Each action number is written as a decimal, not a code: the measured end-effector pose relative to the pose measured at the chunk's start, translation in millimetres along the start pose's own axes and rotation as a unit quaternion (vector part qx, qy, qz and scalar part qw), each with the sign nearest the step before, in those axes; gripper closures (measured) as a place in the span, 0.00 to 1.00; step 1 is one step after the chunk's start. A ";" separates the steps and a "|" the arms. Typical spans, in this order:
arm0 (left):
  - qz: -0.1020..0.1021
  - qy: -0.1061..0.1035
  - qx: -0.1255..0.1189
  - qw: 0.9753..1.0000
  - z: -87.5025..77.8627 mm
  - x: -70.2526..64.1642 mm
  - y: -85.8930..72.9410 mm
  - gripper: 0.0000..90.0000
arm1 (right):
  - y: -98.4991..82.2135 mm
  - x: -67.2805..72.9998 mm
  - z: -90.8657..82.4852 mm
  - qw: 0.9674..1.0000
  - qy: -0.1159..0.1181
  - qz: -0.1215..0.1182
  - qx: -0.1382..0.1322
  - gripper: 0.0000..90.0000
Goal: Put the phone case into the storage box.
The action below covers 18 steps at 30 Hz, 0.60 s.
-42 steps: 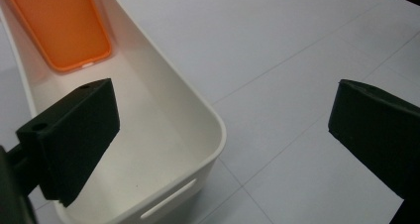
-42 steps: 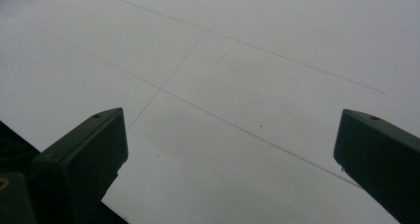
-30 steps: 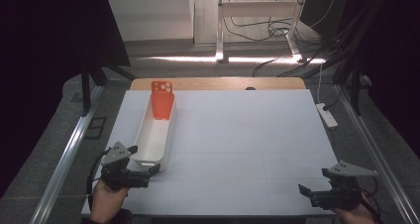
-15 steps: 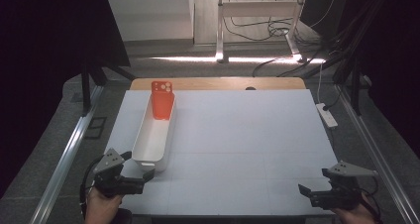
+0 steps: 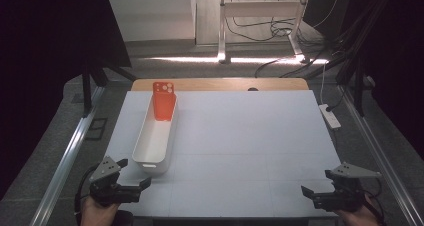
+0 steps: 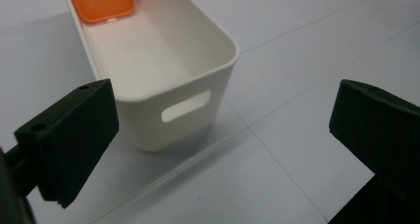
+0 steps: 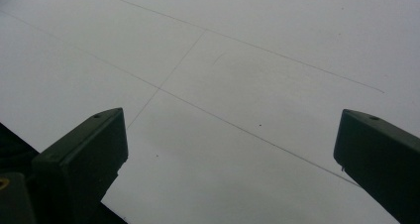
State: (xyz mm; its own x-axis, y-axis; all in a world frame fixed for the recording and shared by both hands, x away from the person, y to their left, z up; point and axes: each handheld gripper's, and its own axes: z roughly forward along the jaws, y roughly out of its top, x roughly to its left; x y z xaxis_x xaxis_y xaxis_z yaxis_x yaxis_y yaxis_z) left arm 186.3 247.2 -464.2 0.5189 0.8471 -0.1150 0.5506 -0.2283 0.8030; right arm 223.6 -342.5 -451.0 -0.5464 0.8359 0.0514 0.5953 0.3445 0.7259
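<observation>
Fingers (image 6: 74,140) of your left gripper (image 5: 137,186) spread wide, empty, near white bin (image 5: 155,136) holding orange phone case (image 5: 164,102); your right gripper (image 5: 312,193) likewise spread over bare desk (image 5: 250,136).

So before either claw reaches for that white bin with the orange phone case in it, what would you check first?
1. Left claw open: ok, jaws stand wide apart in the left gripper view.
2. Right claw open: ok, nothing between its jaws.
3. White bin free to grip: ok, its near end with the handle slot faces the left claw, untouched.
4. Orange phone case settled: ok, it leans in the bin's far end.
5. Bare table between the claws: ok.
6. Whether the case is empty or holds a phone: cannot tell.
</observation>
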 end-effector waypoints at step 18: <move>0.008 0.029 0.029 0.999 1.4 0.2 -7.7 0.00 | 0.4 0.2 0.5 1.000 0.000 -0.001 0.003 0.01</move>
State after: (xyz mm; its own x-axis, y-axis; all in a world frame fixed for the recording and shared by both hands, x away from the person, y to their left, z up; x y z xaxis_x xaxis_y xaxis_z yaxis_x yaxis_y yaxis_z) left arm 183.0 248.4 -471.2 0.4902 0.8691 -0.0665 0.5800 -0.2683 0.7692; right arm 224.1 -342.0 -451.0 -0.5475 0.8353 0.0504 0.5981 0.3485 0.7217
